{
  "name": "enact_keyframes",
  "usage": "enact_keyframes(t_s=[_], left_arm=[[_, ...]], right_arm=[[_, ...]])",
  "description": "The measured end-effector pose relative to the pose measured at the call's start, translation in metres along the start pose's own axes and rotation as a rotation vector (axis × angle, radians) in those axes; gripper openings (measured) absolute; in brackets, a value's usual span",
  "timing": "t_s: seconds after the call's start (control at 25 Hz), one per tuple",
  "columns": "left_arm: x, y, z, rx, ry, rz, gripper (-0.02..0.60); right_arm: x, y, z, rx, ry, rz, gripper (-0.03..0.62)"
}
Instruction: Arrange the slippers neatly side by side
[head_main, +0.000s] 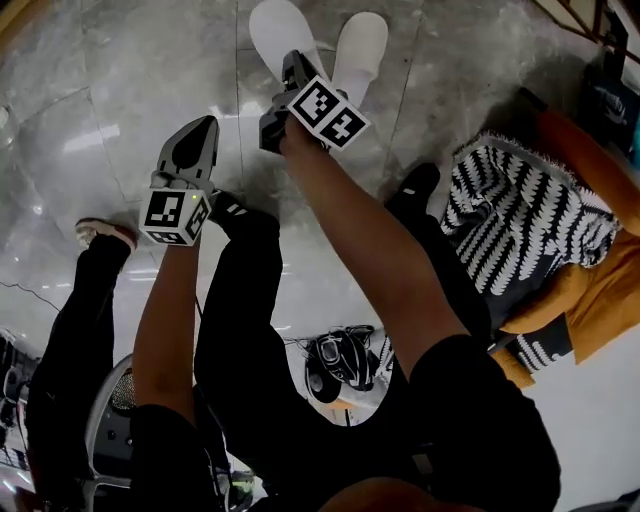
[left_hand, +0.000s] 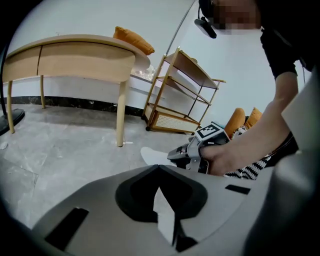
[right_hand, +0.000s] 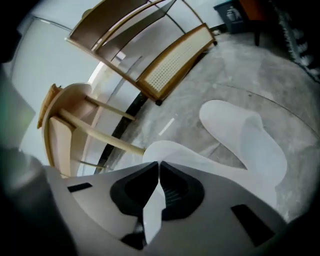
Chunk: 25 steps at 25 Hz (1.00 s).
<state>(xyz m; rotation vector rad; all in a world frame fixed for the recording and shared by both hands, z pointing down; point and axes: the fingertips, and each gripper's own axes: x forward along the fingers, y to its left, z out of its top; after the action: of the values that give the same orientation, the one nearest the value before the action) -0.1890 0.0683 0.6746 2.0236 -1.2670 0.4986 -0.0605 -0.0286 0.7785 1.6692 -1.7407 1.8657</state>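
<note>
Hanging over a pair of white slippers, both claws are seen closed.

The right claw (right_hand: 159, 163) is shut tip to tip, and the nearer slipper (right_hand: 195, 161) is seen directly past those tips; whether an edge of it is pinched cannot be told. The second slipper (right_hand: 250, 142) is laid just beside the first on the grey marble floor (right_hand: 200, 85), and the two are angled apart in a narrow V rather than set parallel. The left claw (left_hand: 159, 166) is likewise closed, with nothing between its jaws, and is held apart from the slippers, closer to the person. Further out, a wooden rack (left_hand: 185, 95) with a cane-panelled bottom shelf and a curved wooden table (left_hand: 75, 50) are seen against the white wall. A black-and-white patterned throw (head_main: 510, 220) is draped beside an orange cushion (head_main: 600, 290) at the person's right.
</note>
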Motion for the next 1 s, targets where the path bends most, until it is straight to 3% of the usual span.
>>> enact_keyframes(t_s=[0.16,0.4,0.68,1.0], left_arm=[[0.005,0.002,-0.004,0.048,0.014,-0.028,0.014],[0.008,0.013,-0.011,0.064,0.025,-0.023,0.014],[0.016,0.009,-0.024,0.067,0.038,-0.047,0.014],[0.014,0.009,-0.014,0.078,0.023,-0.043,0.014]], right_arm=[[-0.003,-0.035,-0.006,0.109,-0.091,-0.095,0.038],[0.004,-0.079,0.003,0.253,-0.188,-0.163,0.038],[0.016,-0.098,0.006,0.318,-0.231,-0.201,0.038],[0.026,-0.092,0.015,0.327,-0.261,-0.179,0.040]])
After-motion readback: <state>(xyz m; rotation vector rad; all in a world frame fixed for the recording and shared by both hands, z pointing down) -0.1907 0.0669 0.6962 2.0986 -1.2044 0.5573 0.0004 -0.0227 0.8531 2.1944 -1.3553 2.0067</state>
